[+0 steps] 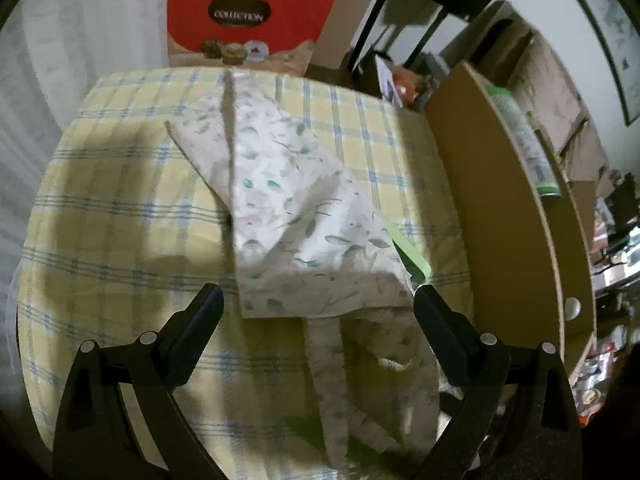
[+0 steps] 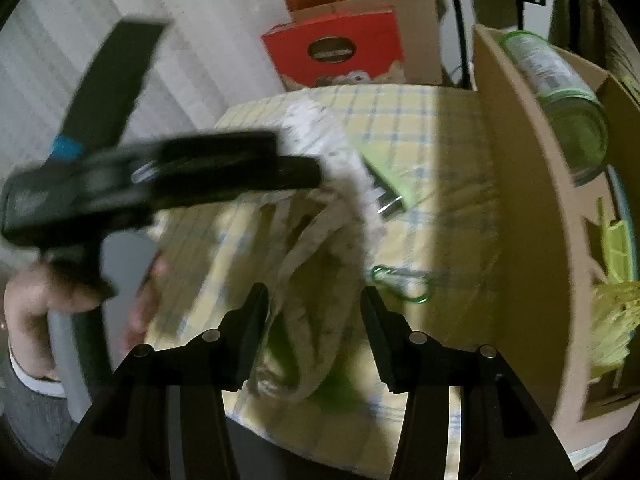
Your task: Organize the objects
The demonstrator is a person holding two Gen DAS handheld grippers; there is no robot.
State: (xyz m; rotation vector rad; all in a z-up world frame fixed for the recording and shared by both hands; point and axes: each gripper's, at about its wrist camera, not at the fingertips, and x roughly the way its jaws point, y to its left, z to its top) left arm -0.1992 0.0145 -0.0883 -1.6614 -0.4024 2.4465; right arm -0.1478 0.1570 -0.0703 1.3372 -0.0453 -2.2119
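A: Left wrist view: your left claw (image 1: pixel 316 300) is released, jaws spread wide over the floral tote bag (image 1: pixel 288 200), which lies flat on the yellow plaid counter (image 1: pixel 120 208). Its straps (image 1: pixel 328 368) trail back between the jaws, touching neither as far as you can see.

B: And the right?

A: Your right claw (image 2: pixel 314 300) is released too, with the bag's bunched mouth (image 2: pixel 312 264) between the fingers. A green carabiner (image 2: pixel 400 284) lies on the cloth just beside the right finger. A flat green packet (image 2: pixel 386 176) sticks out from under the bag.

B: The cardboard box?

A: Along the counter's right edge, the cardboard box (image 2: pixel 520 200) holds a green-lidded jar (image 2: pixel 560 92) on its side. The yellow thing (image 2: pixel 616 312) lower in the box is too blurred to name.
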